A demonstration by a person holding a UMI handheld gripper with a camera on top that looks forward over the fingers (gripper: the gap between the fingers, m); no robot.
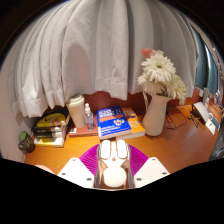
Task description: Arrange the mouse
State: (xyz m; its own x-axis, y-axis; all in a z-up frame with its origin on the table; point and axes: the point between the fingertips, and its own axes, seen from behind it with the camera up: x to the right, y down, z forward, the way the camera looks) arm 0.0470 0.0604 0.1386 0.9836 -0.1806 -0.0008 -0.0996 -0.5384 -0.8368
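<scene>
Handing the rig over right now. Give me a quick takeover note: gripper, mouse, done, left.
Gripper: fingers closed on the white mouse, purple pads pressing both its sides.
Mouse: held between the fingers above the orange desk, pointing toward the blue book.
Around: white vase of flowers ahead to the right, small bottle and a pale canister left of the book, near the curtain.
Done: mouse grasped.
Left: place it on the desk and release; final spot not evident.
</scene>
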